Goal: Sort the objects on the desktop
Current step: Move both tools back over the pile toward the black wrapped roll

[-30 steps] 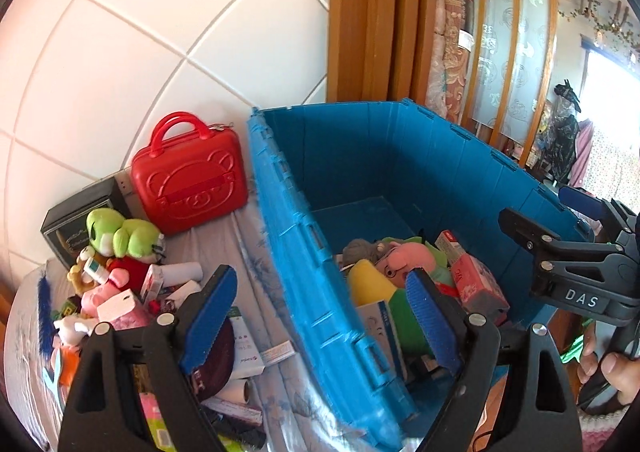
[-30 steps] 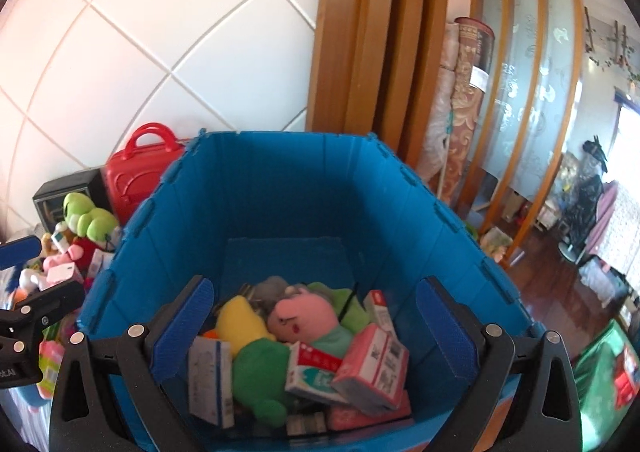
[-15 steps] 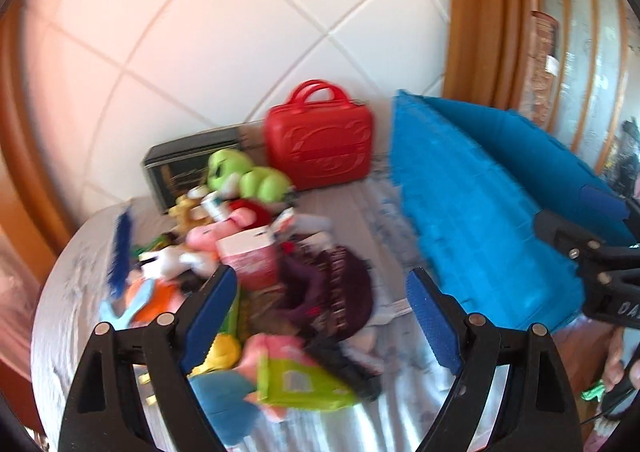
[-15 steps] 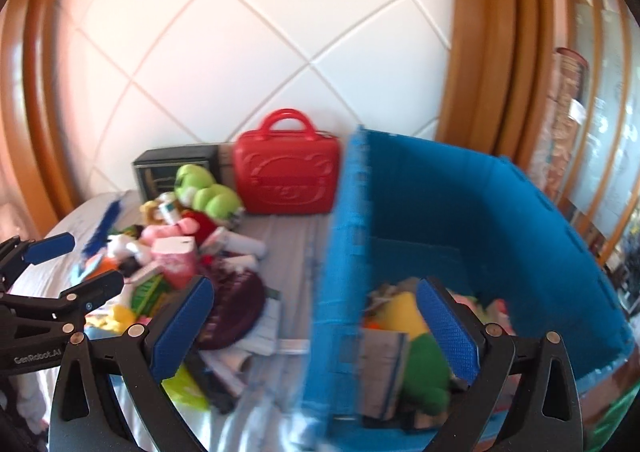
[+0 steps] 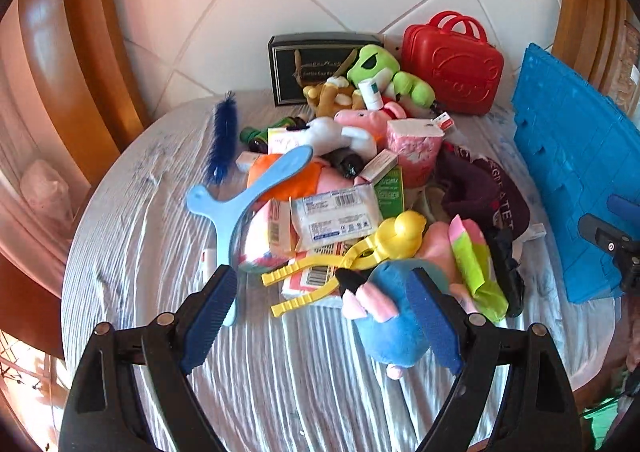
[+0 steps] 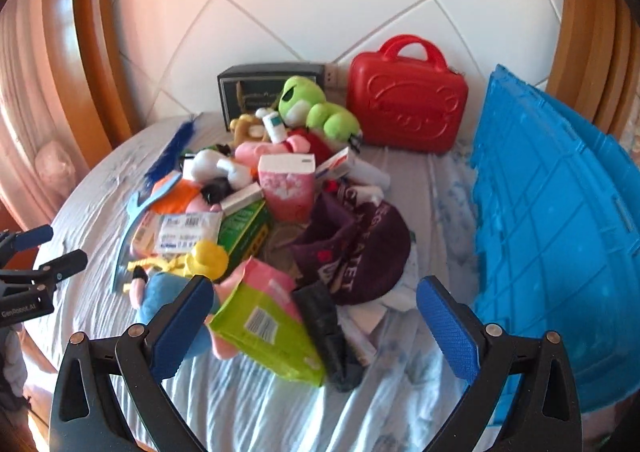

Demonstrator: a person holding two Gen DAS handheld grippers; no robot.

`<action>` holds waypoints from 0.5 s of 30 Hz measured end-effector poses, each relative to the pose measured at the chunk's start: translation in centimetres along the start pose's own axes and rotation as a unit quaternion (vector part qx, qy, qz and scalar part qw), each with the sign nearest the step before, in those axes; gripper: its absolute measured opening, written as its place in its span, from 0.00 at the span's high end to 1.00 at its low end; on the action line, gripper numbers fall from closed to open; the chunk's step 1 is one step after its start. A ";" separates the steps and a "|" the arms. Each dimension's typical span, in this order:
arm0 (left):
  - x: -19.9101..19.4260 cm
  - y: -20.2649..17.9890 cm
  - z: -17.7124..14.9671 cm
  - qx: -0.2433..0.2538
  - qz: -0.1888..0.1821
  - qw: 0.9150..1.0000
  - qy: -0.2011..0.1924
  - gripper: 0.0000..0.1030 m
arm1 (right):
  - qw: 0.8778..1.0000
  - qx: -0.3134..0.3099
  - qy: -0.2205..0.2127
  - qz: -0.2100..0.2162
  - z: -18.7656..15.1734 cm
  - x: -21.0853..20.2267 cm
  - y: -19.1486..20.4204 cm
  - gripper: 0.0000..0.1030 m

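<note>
**Toys and packets heaped on a wrinkled cloth, both tongs spread wide**

Clutter [image 5: 340,187] lies in one loose heap on the middle of a round table [image 5: 132,252] draped in pale, ribbed cloth, just left of a blue plastic crate [image 6: 560,236] with a gridded, ribbed wall. Soft things dominate: one fuzzy green frog [image 5: 384,75], one pink pig [image 5: 364,119], one white plush dog [image 5: 332,133], one small brown bear [image 5: 330,95] and one blue plush [image 5: 392,316] nearest the camera. Among them sit one glossy pink carton [image 5: 414,145], one crinkly white packet with barcodes [image 5: 336,215], one shiny lime-and-pink bag [image 6: 264,328], one hard yellow plastic clamp toy [image 5: 360,252], one flat light-blue boomerang-shaped piece [image 5: 248,195], one bristly dark-blue brush [image 5: 222,135] and one maroon cloth cap [image 6: 356,252] with stitched letters.

Behind the heap, against the white tiled wall, stand one moulded red case [image 6: 406,107] with two looped handles and one black box [image 5: 320,65].

Left gripper [image 5: 322,320] hangs over the near edge of the heap, jaws spread wide, grasping nothing; the blue plush lies below, between its ridged pads. Right gripper [image 6: 316,328] is likewise released, empty, above the lime bag.
</note>
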State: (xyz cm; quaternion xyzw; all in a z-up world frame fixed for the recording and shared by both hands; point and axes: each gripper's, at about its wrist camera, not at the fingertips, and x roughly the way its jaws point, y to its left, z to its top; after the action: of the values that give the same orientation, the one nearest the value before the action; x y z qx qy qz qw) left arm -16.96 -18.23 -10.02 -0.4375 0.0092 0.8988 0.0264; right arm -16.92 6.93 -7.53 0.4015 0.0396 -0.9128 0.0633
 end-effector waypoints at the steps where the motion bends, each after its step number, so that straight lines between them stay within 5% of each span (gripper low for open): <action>1: 0.5 0.1 -0.3 0.001 -0.003 1.000 0.008 0.16 | 1.000 0.002 0.008 0.000 -0.5 0.6 0.1 0.00; 7: 3.0 -2.7 -2.2 0.024 -0.048 0.998 0.035 0.16 | 0.998 0.019 0.066 -0.014 -3.9 4.3 -0.9 0.00; 11: 3.8 -7.7 -2.9 0.058 -0.081 0.994 0.038 0.16 | 0.995 0.022 0.096 -0.019 -5.8 5.7 -2.2 0.30; 15: 5.7 -12.0 -3.5 0.072 -0.104 0.990 0.060 0.16 | 0.993 0.026 0.116 -0.009 -7.5 6.7 -3.8 0.37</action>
State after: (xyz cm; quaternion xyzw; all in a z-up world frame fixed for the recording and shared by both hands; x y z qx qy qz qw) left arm -17.07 -6.17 -16.63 -0.4859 0.0294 0.8605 0.1506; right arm -16.52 11.09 -17.42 0.5056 0.0260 -0.8615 0.0399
